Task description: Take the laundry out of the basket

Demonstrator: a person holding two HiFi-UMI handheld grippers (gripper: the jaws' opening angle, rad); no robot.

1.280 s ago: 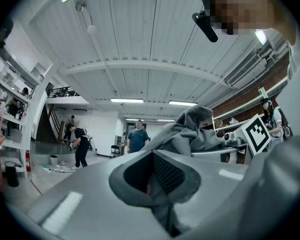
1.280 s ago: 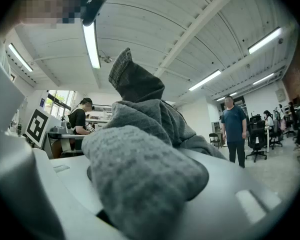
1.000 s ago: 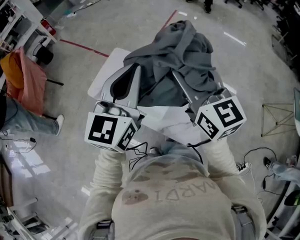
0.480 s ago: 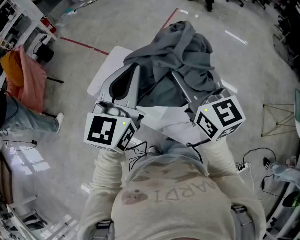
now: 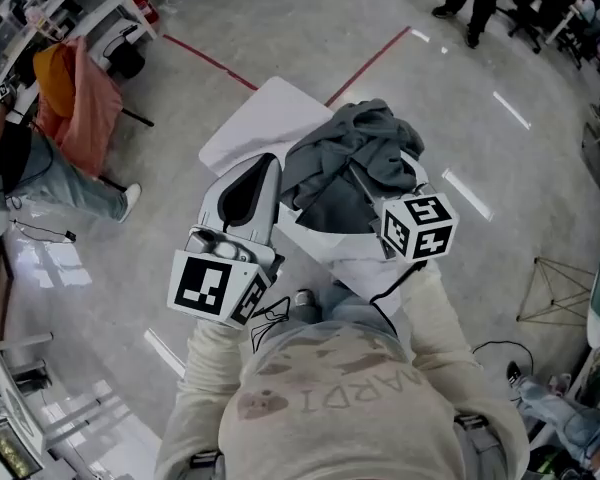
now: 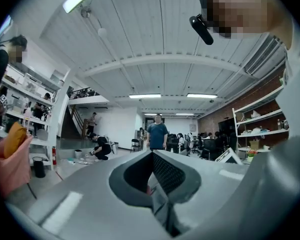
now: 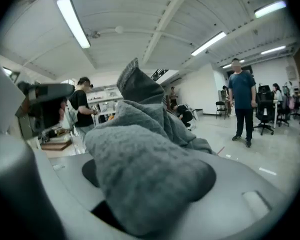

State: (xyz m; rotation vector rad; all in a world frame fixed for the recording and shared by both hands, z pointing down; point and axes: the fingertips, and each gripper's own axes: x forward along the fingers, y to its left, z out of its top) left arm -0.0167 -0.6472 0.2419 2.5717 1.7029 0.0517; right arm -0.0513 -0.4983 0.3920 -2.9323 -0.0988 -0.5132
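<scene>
Head view, starting at the left: what is seen first?

A pink-orange cloth hangs at the far left, beside a person in jeans. Nearer the middle, the left gripper is held out, with its marker cube close to the wearer's chest.

How are its jaws set?

They are pressed together at the tips, and nothing is caught between them. In the left gripper view, only the ceiling and a standing person in a blue top are seen beyond them.

What is found past that gripper?

A flat white panel is seen just beyond the tips. The laundry, a bunched grey garment, is heaped against the panel's right edge. A white rim is seen under the heap. It is perhaps that of the basket, though this cannot be settled from this angle.

Is the laundry gripped?

Yes. The right gripper is clenched on a fold of it. In the right gripper view, grey cloth is packed between the jaws and draped over them. That gripper's own marker cube is seen just right of the heap.

And further right?

Bare grey floor is seen, with a bystander's legs at the top right.
</scene>
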